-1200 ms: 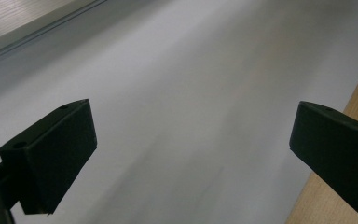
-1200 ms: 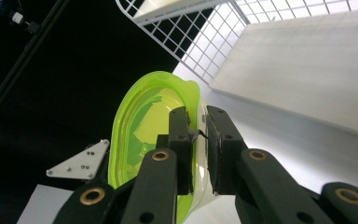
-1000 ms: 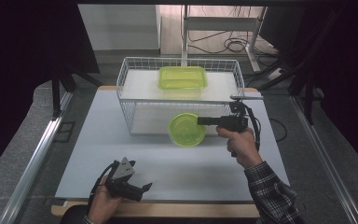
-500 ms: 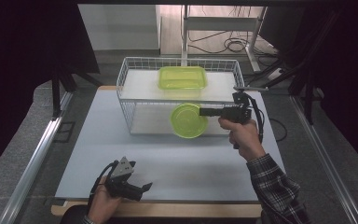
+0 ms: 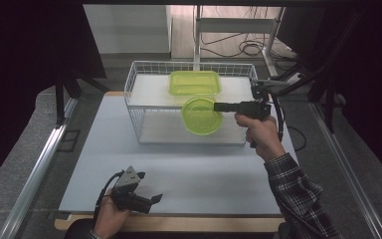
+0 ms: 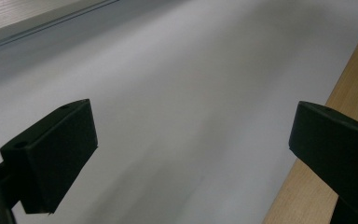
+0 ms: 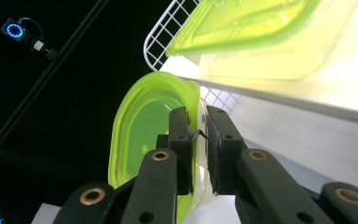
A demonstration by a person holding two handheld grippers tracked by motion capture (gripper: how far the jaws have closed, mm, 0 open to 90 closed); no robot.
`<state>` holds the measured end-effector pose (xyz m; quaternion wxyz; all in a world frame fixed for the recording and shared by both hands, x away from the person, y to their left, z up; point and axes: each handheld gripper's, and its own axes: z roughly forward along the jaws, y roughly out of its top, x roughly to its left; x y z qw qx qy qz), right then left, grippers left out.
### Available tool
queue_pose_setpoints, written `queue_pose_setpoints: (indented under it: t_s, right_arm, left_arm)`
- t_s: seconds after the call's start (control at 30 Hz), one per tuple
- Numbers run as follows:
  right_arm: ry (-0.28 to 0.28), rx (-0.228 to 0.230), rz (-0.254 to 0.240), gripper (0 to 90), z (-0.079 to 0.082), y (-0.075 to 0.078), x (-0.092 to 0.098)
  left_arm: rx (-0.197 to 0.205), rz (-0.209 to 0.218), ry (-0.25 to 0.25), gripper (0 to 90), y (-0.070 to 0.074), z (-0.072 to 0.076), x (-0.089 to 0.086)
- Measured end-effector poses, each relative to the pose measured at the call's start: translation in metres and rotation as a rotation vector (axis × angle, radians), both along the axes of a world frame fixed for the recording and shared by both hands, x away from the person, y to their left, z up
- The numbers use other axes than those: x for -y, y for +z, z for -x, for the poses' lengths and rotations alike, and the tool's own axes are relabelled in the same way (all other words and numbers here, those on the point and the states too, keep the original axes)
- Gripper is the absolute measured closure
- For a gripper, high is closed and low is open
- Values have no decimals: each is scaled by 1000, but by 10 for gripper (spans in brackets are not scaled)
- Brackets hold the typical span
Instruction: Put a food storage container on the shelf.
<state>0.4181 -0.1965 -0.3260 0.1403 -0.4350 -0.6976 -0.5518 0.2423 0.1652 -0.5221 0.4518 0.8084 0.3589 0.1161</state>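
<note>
While the left tongs [image 5: 151,200] are resting at the bottom left of the high view, near the wooden edge [image 5: 179,223] of the surface [image 5: 104,149], their jaws are standing spread with nothing between them; the left gripper view is showing bare white surface [image 6: 177,93] between the two black jaws and the wooden edge [image 6: 307,186] at its lower right. Farther up, right of the frame's centre, the right tongs [image 5: 218,106] are pinching the rim of the round bowl [image 5: 201,116], holding it tilted on edge in the air just in front of the wire basket [image 5: 134,82]. In the right gripper view the jaws are sitting pressed on either side of the bowl's [image 7: 140,126] thin green wall. Beyond it, at the upper centre of the high view, a rectangular green tub [image 5: 194,82] is lying inside the basket on the upper shelf [image 5: 149,92].
</note>
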Motion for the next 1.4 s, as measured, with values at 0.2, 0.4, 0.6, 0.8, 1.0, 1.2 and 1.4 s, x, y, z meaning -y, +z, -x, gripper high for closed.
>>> queue_pose_setpoints:
  t_s: [0.2,0.4,0.6,0.8,1.0,1.2,1.4]
  right_arm:
    - [-4,22,4,810,-5,13,-5]
    - [-17,42,7,810,-10,25,-7]
    - [-41,61,3,810,-18,38,-9]
    - [-74,69,7,810,-30,47,-12]
    - [-97,83,13,810,-37,57,-17]
    - [-134,103,35,810,-50,69,-24]
    - [-158,116,56,809,-58,73,-29]
  left_arm:
    - [-1,13,4,9,1,0,-1]
    - [-1,16,7,10,1,0,-1]
    - [4,14,10,10,1,0,-2]
    - [4,14,11,10,1,0,-2]
    - [-1,20,12,10,1,0,-2]
    - [0,1,5,12,1,0,-2]
    - [5,-7,4,12,1,1,-2]
